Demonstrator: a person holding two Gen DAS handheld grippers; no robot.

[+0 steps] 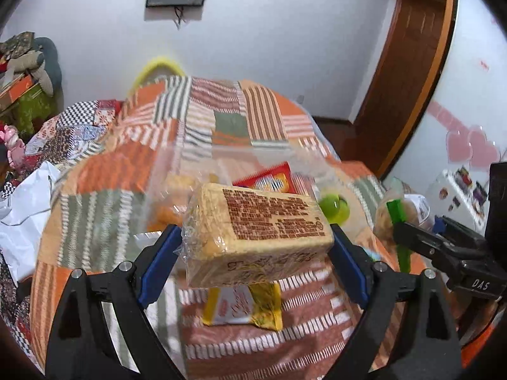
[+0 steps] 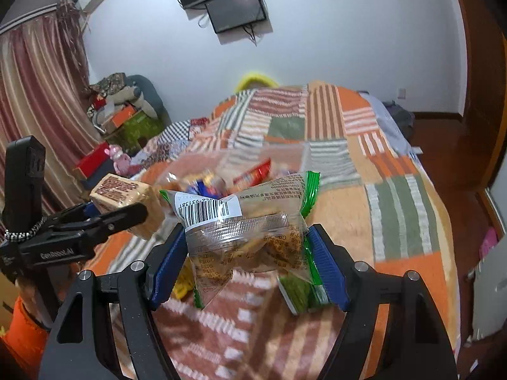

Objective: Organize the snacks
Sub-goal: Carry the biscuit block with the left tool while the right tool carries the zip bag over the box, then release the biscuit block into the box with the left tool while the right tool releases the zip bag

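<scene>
Blue ribbed pads (image 1: 347,272) on black plastic fingers clamp a brick-shaped pack of pale biscuits (image 1: 258,234), wrapped in clear crinkled film with a block of brown print on its top face, as the left gripper (image 1: 253,262) holds it lifted above a patchwork blanket (image 1: 104,171) of orange, green and rust striped squares. Directly beneath the pack, a small yellow-and-white sachet (image 1: 242,308) lies flat on the blanket. Just beyond it stands a clear plastic tub (image 1: 221,164), blurred, with golden snacks and a red packet (image 1: 269,179) visible inside; a lime-green round object (image 1: 334,210) sits at its right side. From the other camera, the right gripper (image 2: 247,262) is closed on a transparent snack bag (image 2: 247,221) with green crimped edges, a white barcode label and brown pieces showing through the glossy film; the bag is held in the air over the same blanket, near the tub's front. Each tool is visible in the other's view, the right one at the right edge (image 1: 443,247) and the left one (image 2: 111,218) at left carrying its biscuit pack (image 2: 123,196). Farther out, a white plastic bag (image 1: 22,212) is crumpled at the blanket's left edge, a dark flat screen (image 2: 236,9) hangs on the white wall, striped curtains (image 2: 38,88) fall at left, and a wooden door frame (image 1: 408,72) curves at right.
</scene>
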